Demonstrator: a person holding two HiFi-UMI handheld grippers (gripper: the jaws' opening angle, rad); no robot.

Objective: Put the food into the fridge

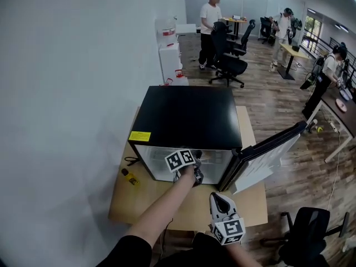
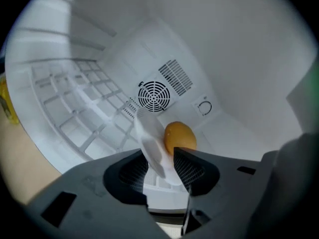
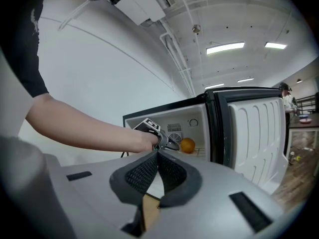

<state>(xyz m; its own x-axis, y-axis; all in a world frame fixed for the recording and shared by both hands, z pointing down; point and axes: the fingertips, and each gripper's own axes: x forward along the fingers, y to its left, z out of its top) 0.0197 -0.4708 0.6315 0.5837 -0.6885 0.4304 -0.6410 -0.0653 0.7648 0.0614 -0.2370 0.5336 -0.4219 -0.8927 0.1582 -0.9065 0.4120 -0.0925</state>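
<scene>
The black mini fridge (image 1: 189,115) stands on a wooden table (image 1: 125,204), its door (image 1: 267,149) swung open to the right. My left gripper (image 1: 194,174) (image 2: 159,156) reaches into the white interior. The rim of a white plate (image 2: 152,138) stands between its jaws, which are parted and slack around it. An orange (image 2: 179,136) (image 3: 187,145) rests on the plate near the back wall. My right gripper (image 1: 218,196) (image 3: 158,154) hovers outside in front of the fridge, shut with nothing in it, and from there the left gripper (image 3: 164,142) shows at the fridge mouth.
A white wire shelf (image 2: 84,108) and a round fan grille (image 2: 154,95) line the fridge's inside. A small yellow object (image 1: 130,177) and a cable (image 1: 130,161) lie on the table at left. A black office chair (image 1: 306,232) stands at lower right. People stand at desks far behind.
</scene>
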